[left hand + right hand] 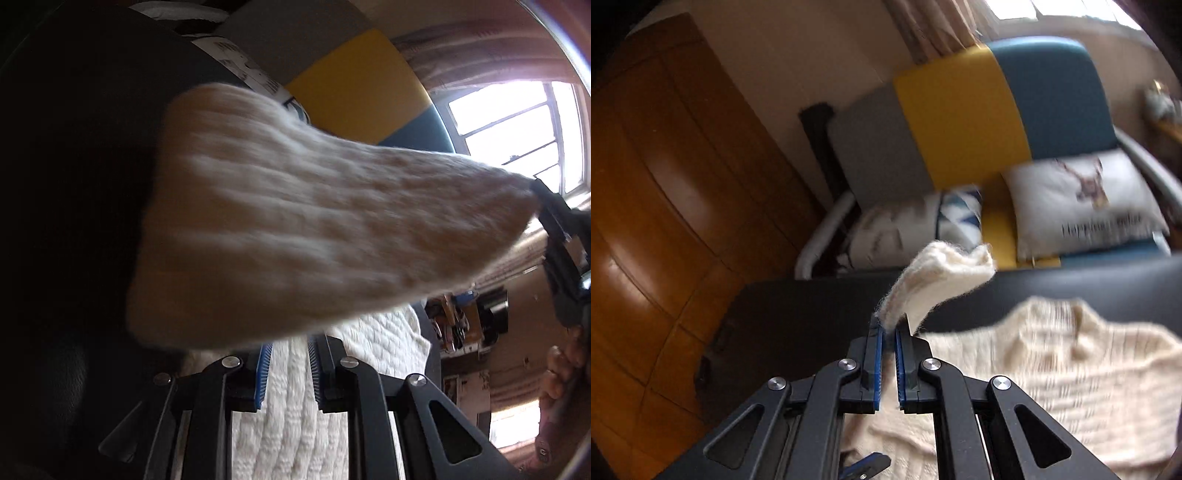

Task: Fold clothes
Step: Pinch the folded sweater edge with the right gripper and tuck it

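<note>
Clamped between the pads of the right gripper is a cuff of the cream knitted sweater, lifted presumably so the sleeve can be carried over the body, which lies spread on the dark table. Knit is seen between the left gripper pads, whose jaws stand slightly apart; whether it is pinched cannot be told. A yellow-and-blue sofa with cushions is seen behind, a wooden wardrobe beside it.

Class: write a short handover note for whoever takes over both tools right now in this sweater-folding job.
Right tool: shut on a sweater sleeve, lifted off the black table.
Left tool: low over the sweater body; its grip is hidden by the raised sleeve.
Done: sleeve picked up.
Left: lay it across the body, fold the rest.
</note>
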Demonstrator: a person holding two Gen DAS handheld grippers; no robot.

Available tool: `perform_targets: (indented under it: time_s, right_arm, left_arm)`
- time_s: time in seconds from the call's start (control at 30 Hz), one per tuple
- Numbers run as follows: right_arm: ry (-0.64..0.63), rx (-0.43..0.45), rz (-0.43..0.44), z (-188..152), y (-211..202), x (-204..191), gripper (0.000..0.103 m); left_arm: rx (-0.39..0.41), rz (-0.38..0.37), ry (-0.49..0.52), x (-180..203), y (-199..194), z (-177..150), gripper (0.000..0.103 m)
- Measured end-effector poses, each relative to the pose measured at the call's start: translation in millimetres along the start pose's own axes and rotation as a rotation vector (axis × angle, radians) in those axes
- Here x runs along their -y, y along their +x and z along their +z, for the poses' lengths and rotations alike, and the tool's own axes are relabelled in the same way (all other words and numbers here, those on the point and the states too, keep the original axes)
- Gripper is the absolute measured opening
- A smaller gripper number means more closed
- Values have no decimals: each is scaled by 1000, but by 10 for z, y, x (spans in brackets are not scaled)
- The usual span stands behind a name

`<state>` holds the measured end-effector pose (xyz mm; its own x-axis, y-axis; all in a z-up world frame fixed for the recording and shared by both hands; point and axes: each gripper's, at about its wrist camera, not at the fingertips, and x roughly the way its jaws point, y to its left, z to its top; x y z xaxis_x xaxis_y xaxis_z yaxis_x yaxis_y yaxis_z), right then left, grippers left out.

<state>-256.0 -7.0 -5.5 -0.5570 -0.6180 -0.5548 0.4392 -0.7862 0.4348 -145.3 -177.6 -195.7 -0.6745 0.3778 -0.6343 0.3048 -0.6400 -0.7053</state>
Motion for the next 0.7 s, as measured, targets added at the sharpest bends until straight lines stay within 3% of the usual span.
perform_targets:
  time_s: [0.13, 0.23, 0.37, 0.5, 0.6, 0.7]
  right_arm:
    - [-39, 63, -24, 225, -214, 7, 7]
    - [18, 107, -70, 197, -483, 339, 7]
    - [213, 82, -154, -281, -617, 1228, 7]
    - [447, -9, -205, -1067, -510, 2068, 7]
    - [575, -25, -168, -1474, -416, 2434, 7]
    - [628, 6, -99, -1623, -412, 2584, 11]
  left_arm:
    - [30, 65, -3, -36, -4, 31, 16]
    - [35, 95, 11, -60, -13, -2, 13]
    - [41, 129, 65, -21, -20, -72, 13]
    - [38, 155, 116, 18, -27, -109, 13]
    - [18, 116, 103, 3, -78, -133, 15]
    - [-5, 40, 76, -37, -153, -195, 19]
